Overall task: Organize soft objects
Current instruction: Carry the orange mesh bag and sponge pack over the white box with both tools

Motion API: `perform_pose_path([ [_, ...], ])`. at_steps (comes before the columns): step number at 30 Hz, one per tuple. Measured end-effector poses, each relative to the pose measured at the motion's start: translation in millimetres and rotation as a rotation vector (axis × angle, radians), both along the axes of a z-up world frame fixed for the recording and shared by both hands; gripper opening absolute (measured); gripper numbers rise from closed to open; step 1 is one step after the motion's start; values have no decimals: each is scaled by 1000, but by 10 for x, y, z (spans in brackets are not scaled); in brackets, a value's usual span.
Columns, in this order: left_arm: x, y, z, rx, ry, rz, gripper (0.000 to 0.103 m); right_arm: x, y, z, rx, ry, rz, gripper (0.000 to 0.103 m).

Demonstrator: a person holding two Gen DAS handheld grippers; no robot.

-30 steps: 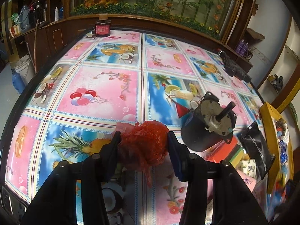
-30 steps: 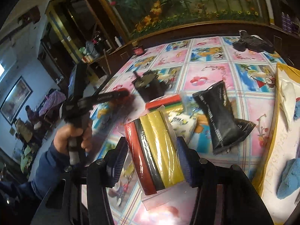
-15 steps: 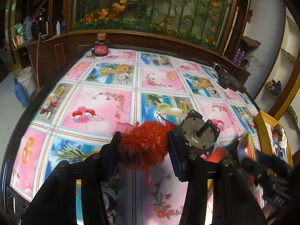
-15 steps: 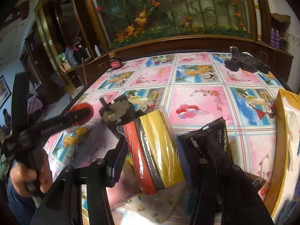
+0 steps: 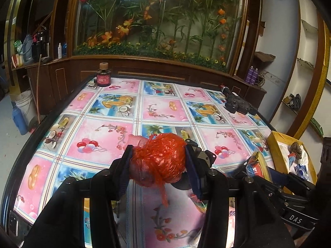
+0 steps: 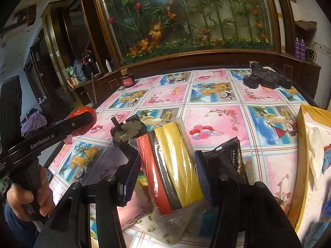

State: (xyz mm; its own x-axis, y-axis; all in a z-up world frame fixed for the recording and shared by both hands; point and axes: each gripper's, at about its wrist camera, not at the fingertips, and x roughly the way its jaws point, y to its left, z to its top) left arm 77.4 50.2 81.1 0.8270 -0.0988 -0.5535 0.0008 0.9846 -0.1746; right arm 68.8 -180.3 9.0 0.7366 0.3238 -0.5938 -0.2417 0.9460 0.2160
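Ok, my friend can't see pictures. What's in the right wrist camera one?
The right gripper squeezes a bagged pack of red, black and yellow sponges above a fruit-patterned tablecloth. A small motor and black packet lie behind; the left gripper holds something orange.

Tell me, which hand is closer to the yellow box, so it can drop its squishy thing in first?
Probably the right. The right gripper is shut on the sponge pack, and the yellow box lies just beside it. The left gripper, clamping the red mesh ball, sits farther away.
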Motion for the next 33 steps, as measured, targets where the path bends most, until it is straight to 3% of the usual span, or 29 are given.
perform_pose_path([
  [21, -69, -95, 17, 15, -24, -22, 46, -36, -59, 86, 14, -26, -12, 51],
  [28, -130, -166, 65, 14, -51, -54, 46, -93, -137, 101, 10, -36, -64, 51],
  [33, -162, -187, 82, -8, -51, -85, 46, -274, -298, 144, 74, -21, -117, 51],
])
